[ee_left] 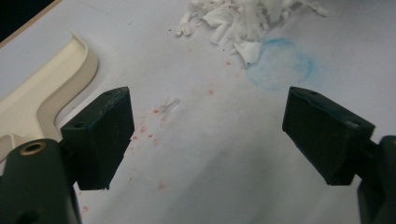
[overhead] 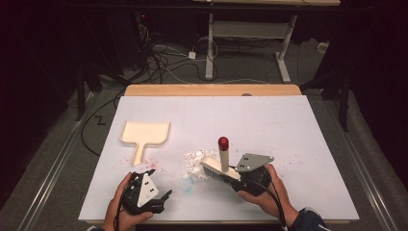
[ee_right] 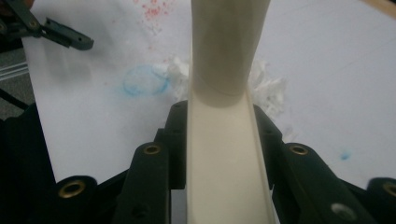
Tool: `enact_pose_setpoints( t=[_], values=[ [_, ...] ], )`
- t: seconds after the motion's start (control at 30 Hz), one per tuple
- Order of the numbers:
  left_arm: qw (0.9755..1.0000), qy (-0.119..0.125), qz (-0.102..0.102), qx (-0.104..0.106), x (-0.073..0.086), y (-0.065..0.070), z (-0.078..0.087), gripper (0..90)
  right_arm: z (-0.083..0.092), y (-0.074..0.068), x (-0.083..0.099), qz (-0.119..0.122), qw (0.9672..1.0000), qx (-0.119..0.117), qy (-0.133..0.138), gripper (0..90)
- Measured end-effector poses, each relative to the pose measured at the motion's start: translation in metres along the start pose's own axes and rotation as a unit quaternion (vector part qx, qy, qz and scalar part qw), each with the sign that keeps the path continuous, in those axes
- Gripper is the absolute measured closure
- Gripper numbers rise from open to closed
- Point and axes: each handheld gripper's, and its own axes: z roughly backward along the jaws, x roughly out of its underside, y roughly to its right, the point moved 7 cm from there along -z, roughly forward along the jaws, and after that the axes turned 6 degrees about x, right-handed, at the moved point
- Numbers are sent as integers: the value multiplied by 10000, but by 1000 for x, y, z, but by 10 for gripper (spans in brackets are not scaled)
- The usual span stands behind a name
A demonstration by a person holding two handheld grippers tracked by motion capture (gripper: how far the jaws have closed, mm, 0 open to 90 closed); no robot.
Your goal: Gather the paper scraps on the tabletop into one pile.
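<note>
- Dustpan [overhead: 145, 134]: cream plastic, lying flat on the white counter [overhead: 288, 144] at the left, its handle pointing toward the near edge; in the left gripper view its rim and handle [ee_left: 42, 100] sit at the left, just beyond the left jaw.
- Left claw [overhead: 161, 185]: held in the person's left hand [overhead: 120, 207] at the near left of the counter, just near of the dustpan handle; its jaws stand wide apart over bare counter with nothing between them, as the left gripper view [ee_left: 208, 135] shows.
- Red specks [ee_left: 149, 133]: scattered on the counter between the dustpan handle and the left claw.
- Blue smudge [ee_left: 280, 63]: a faint ring on the counter, near-left of the paper pile.
- Paper scraps [overhead: 195, 161]: a small white pile near the middle of the counter, just left of the brush head; seen again in the left gripper view [ee_left: 243, 18].
- Brush [overhead: 222, 163]: cream, with a red-capped handle rising upright and its bristled head low against the right edge of the scraps.
- Right claw [overhead: 238, 179]: in the person's right hand [overhead: 262, 192] at the near right, closed on the brush; the right gripper view shows the cream brush body [ee_right: 224, 154] clamped between both jaws.
</note>
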Motion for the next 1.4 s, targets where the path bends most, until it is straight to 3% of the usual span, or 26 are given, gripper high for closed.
enact_pose_setpoints(
  t=[0.17, 0.27, 0.37, 0.43, 0.5, 0.57, 0.63, 0.67, 0.73, 0.8, 0.9, 0.93, 0.97, 1.13, 1.23, 1.4],
  values=[
    [10000, 10, -1, -25, -1, 0, 2, 160, 27, 14, -2, -109, 9995, 122, 264, 676],
    [10000, 13, -6, -36, -2, 0, 1, 160, 42, 28, -2, -200, 9982, 377, 420, 676],
    [10000, -9, -27, -31, -2, 1, 0, 160, 45, 43, 1, -369, 9957, 709, 473, 676],
    [10000, -13, -20, -29, -2, 1, 0, 160, 37, 53, 3, -415, 9926, 1043, 453, 676],
    [10000, -12, -4, -20, -2, 1, -1, 160, 25, 61, 5, -498, 9902, 1234, 421, 676],
    [10000, -27, -12, -16, -2, 1, -2, 160, 9, 68, 8, -624, 9861, 1502, 348, 676],
    [10000, -20, -9, -5, -2, 1, -2, 160, -16, 70, 12, -595, 9825, 1751, 216, 676],
    [10000, -23, -6, -8, -2, 1, -1, 160, -16, 70, 12, -595, 9825, 1751, 216, 676],
    [10000, -10, 5, -9, -1, 0, -1, 160, -37, 64, 11, -729, 9829, 1677, 221, 676],
    [10000, -8, 5, -7, -1, 0, -1, 160, -41, 61, 8, -737, 9826, 1687, 228, 676],
    [10000, -5, 17, 1, -1, 0, -1, 160, -52, 45, -1, -706, 9845, 1584, 273, 674],
    [10000, -10, 19, 1, -1, 0, -2, 160, -58, 32, -7, -691, 9864, 1460, 310, 673],
    [10000, -16, 11, -1, -1, 0, -2, 160, -58, 32, -7, -691, 9864, 1460, 310, 673],
    [10000, -20, -1, -5, -1, 1, -1, 160, -74, 4, -26, -449, 9897, 1284, 453, 675],
    [10000, -12, 15, -5, -1, 1, -1, 160, -76, 3, -29, -374, 9892, 1334, 476, 675],
    [10000, -11, 38, -23, 1, -1, 0, 160, -63, 16, -32, -486, 9881, 1334, 597, 675]
  ],
)
